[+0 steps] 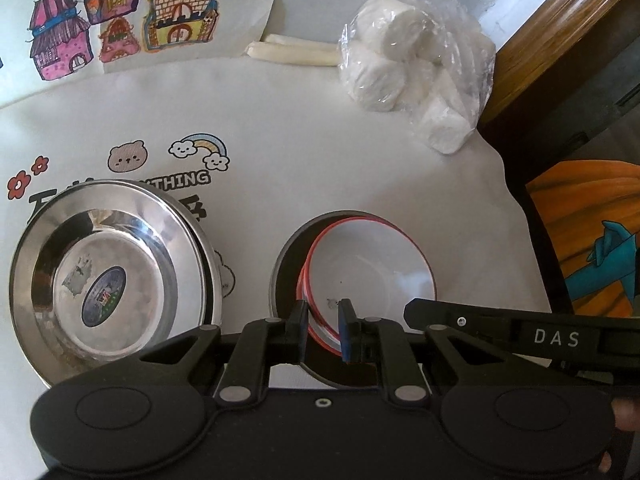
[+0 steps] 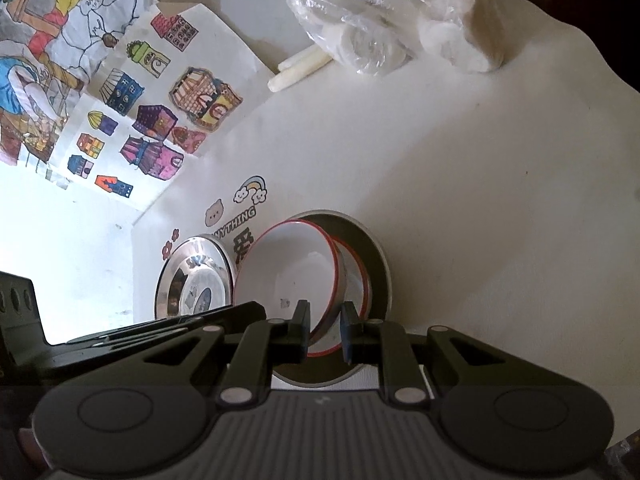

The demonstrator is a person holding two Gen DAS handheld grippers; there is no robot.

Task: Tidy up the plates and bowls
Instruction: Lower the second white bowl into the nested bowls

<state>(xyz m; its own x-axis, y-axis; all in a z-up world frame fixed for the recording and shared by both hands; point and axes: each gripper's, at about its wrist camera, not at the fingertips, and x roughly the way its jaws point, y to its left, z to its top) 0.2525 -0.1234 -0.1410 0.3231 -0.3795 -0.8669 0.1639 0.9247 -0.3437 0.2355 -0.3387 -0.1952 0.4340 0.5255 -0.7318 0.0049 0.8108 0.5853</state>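
- Left wrist view: your left gripper [image 1: 323, 330] is clamped on the near rim of the red-rimmed bowls [image 1: 372, 264], which sit nested in the dark bowl [image 1: 286, 264] beside the steel plates [image 1: 116, 280].
- Your right gripper [image 2: 325, 332] pinches a tilted bowl's rim too.
- They look stiff, light and slick, so grip at the rim.

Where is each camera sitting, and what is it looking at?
Left wrist view: sits on the left claw, looking down at the red-rimmed bowls and steel plate; the right claw's arm and a fingertip show.
Right wrist view: sits on the right claw, looking down at the red-rimmed bowls; the left claw's arm shows at left.
Both share: bowls, steel plate, bag of white rolls, drawings.
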